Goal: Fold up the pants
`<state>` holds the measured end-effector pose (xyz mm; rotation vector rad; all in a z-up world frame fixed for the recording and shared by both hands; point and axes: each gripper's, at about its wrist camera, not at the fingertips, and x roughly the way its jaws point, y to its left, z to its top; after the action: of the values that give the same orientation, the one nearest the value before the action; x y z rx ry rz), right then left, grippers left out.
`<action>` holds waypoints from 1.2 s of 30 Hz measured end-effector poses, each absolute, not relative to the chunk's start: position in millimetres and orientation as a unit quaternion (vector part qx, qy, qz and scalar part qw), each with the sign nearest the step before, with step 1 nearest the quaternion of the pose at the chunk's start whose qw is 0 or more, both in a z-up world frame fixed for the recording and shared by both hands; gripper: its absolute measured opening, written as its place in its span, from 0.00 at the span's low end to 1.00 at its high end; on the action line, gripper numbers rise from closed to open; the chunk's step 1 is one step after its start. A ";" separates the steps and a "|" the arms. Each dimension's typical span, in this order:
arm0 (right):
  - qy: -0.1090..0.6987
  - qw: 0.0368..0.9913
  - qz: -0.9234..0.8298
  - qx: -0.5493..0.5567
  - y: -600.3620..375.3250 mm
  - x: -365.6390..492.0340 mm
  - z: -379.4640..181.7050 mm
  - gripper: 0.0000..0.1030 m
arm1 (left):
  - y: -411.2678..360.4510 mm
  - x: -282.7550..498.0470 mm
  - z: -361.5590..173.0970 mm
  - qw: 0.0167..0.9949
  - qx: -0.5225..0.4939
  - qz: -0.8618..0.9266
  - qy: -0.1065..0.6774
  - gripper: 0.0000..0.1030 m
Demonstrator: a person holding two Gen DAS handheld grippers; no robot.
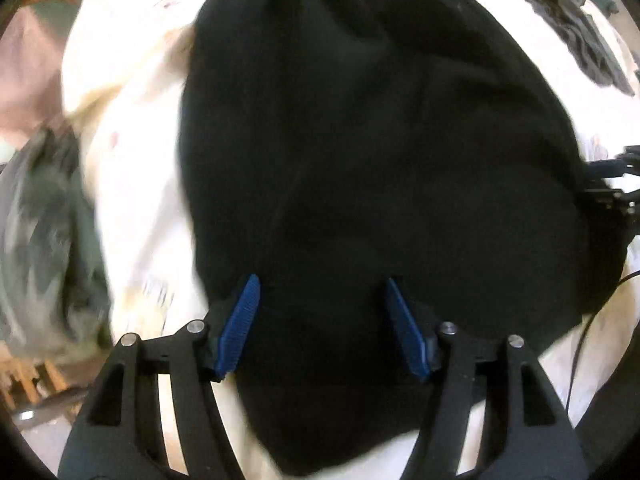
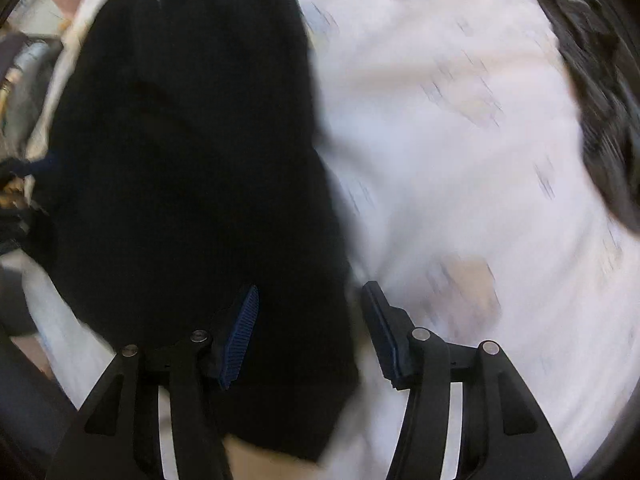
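**Black pants spread on white sheet, both grippers above with jaws apart**

The black pants (image 1: 380, 168) lie on a white sheet (image 1: 136, 184) that covers the surface beneath. In the left wrist view the dark cloth fills the middle, with bare sheet along its left side and a narrower strip along the lower right. A grey, crumpled garment (image 1: 44, 240) lies beyond the sheet's left edge, and another dark garment (image 1: 576, 16) sits at the far right corner. In the right wrist view the pants' right edge runs down the middle, and a broad stretch of bare sheet (image 2: 460, 152) opens to its right.

The left gripper (image 1: 322, 280) points down over the pants, jaws standing apart, nothing pinched between the blue pads (image 1: 240, 324). The right gripper (image 2: 310, 286) also points down, straddling the pants' right edge with its jaws apart; whether its pads touch the cloth cannot be told. Both views are blurred.
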<state>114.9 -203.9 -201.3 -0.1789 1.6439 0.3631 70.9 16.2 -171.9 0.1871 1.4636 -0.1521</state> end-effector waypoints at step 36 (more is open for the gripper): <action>0.659 0.698 0.253 0.117 -145.0 338.3 -186.4 0.55 | 59.4 283.9 -164.8 0.766 -0.088 -0.136 0.622 0.28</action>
<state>338.3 -145.0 -186.4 0.2608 1.4699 0.5645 283.9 59.4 -164.8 -0.1902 1.3509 -0.2962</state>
